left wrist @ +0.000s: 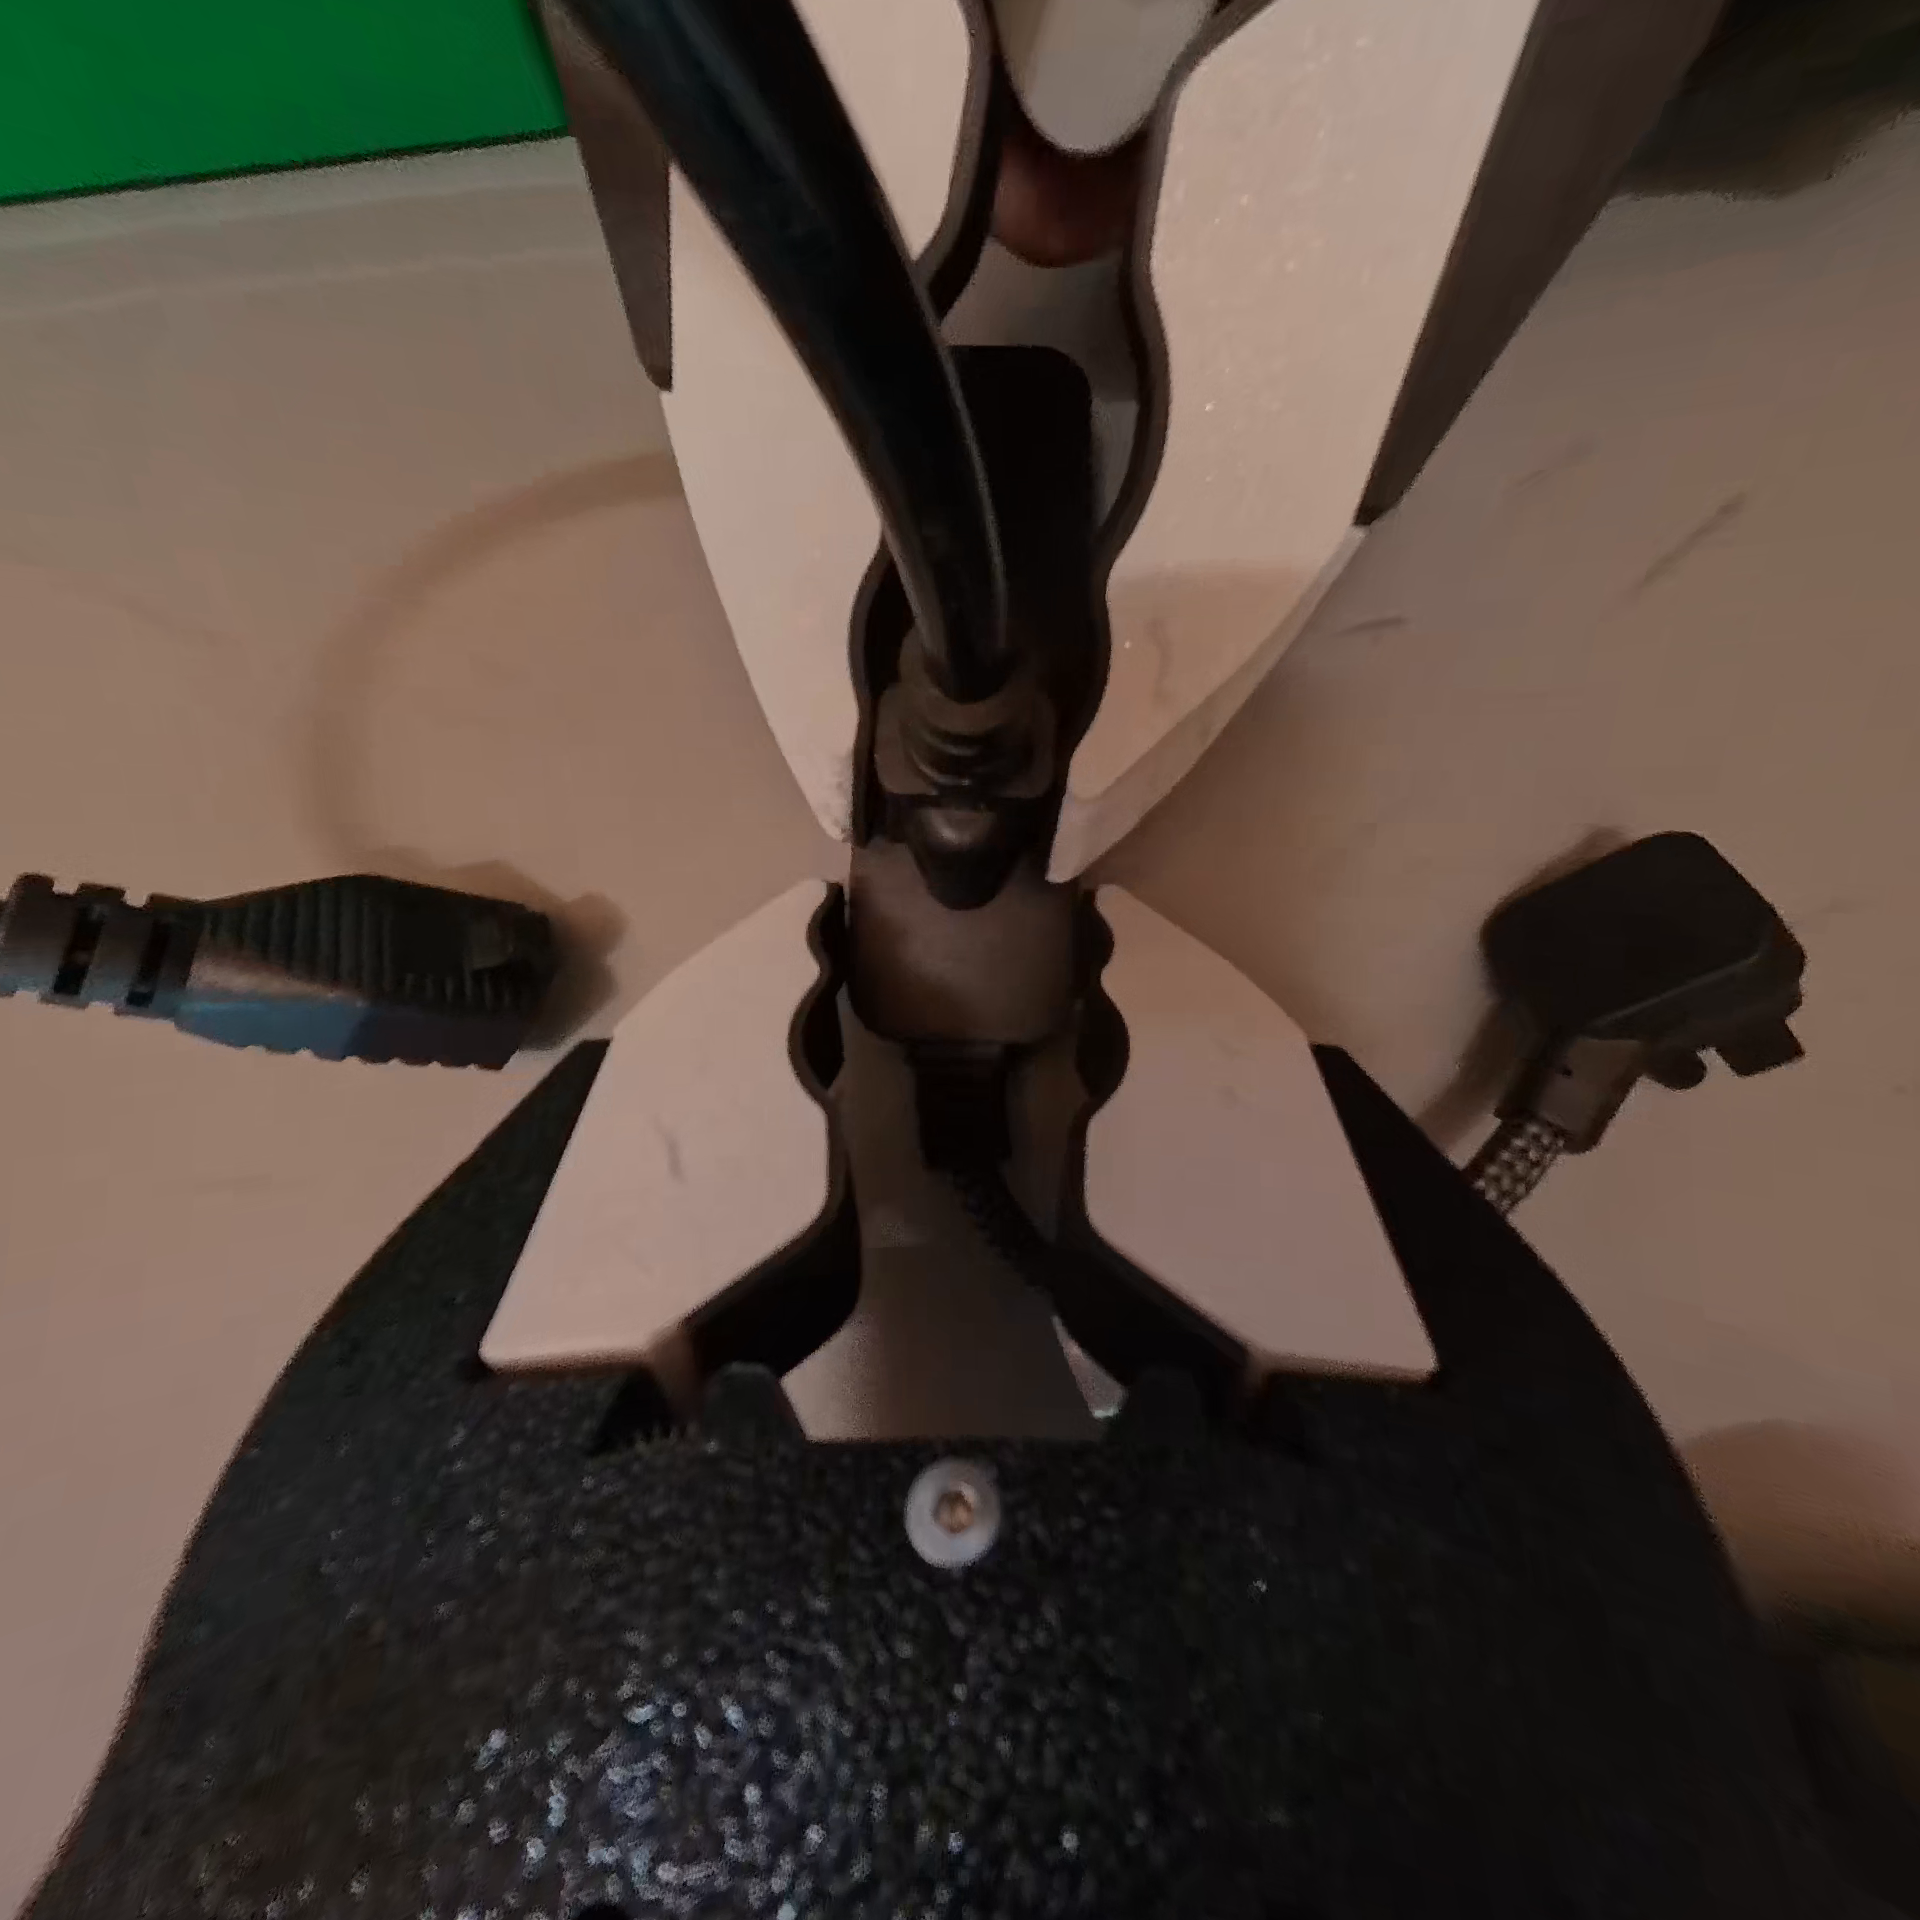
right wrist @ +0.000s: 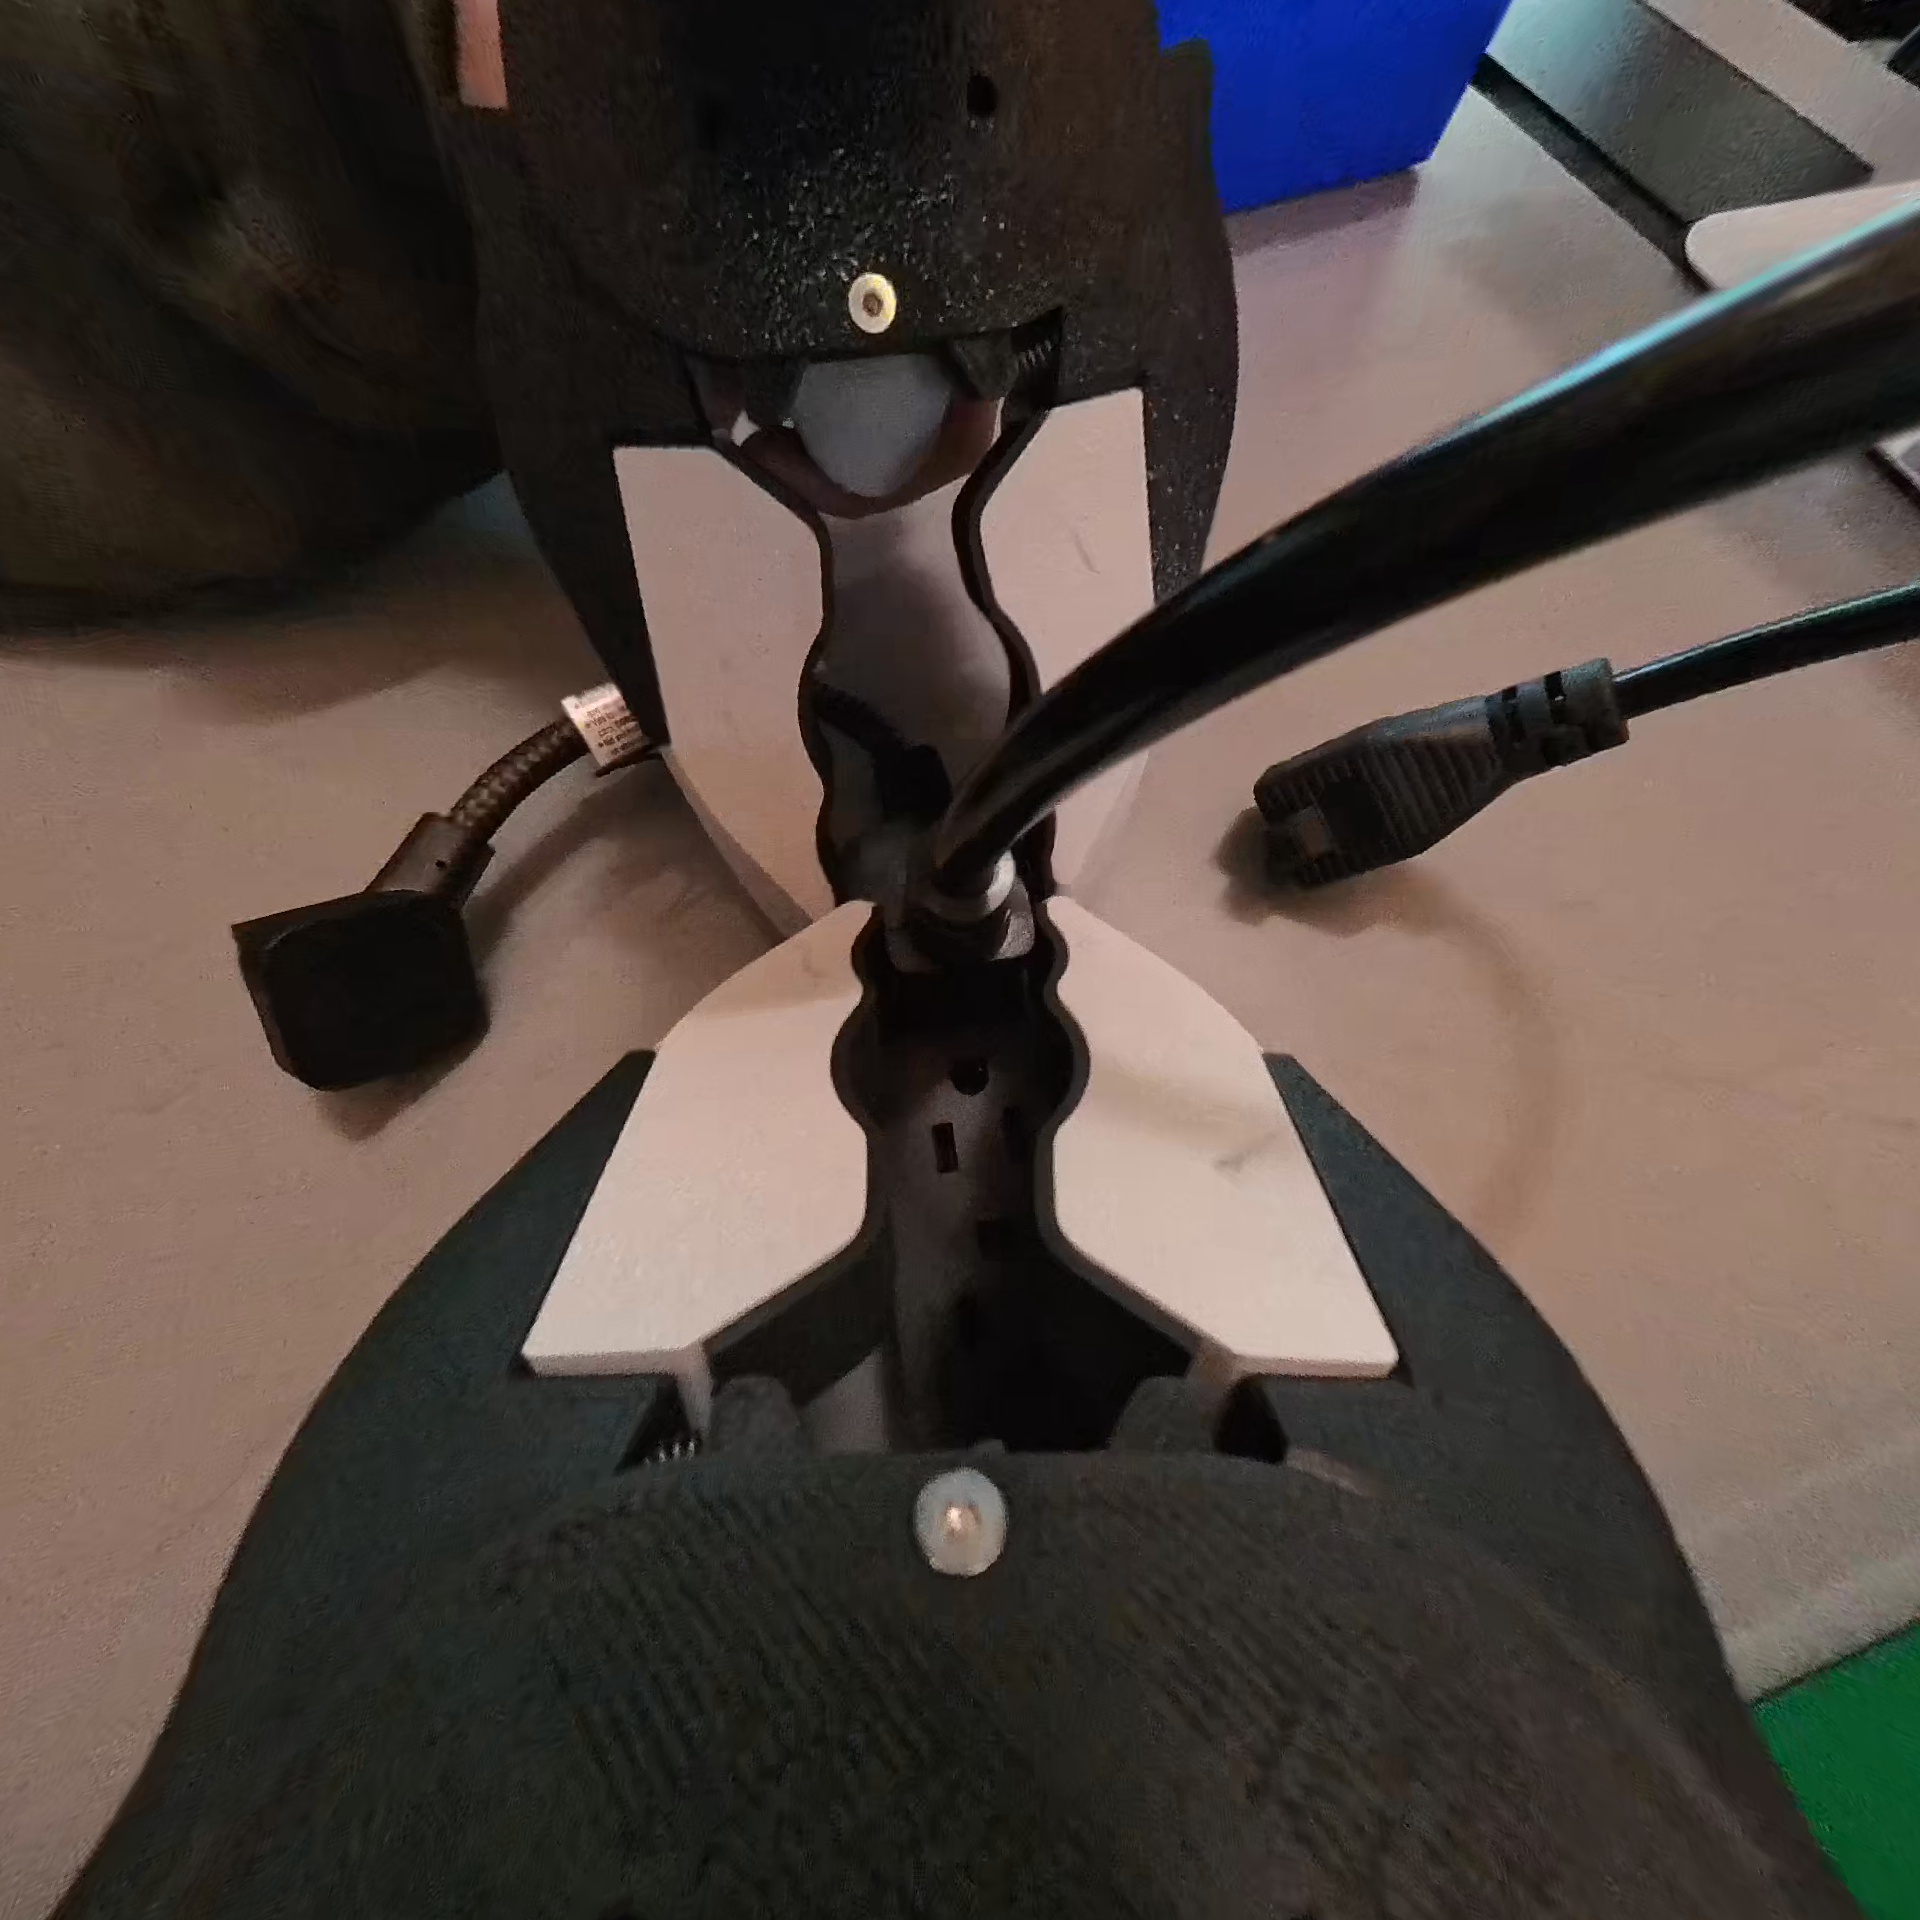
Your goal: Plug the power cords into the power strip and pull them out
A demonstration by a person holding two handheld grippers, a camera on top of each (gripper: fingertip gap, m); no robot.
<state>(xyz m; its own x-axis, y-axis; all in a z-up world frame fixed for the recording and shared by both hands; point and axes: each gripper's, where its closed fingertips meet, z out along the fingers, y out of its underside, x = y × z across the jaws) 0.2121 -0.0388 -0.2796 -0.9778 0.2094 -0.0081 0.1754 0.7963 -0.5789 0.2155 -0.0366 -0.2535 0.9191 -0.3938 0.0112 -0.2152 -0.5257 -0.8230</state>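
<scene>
Pinching the strip (left wrist: 961, 971) end-on, my left fingers (left wrist: 727, 1174) brace it; at twelve o'clock my right fingers (left wrist: 1195, 623) clamp the plug (left wrist: 961, 769). I'd push straight, no twisting.

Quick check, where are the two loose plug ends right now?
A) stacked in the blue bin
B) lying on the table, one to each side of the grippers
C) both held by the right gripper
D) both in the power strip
B: the ribbed black connector and the flat square plug on a braided cord lie on the table, on opposite sides of the right gripper.
</scene>
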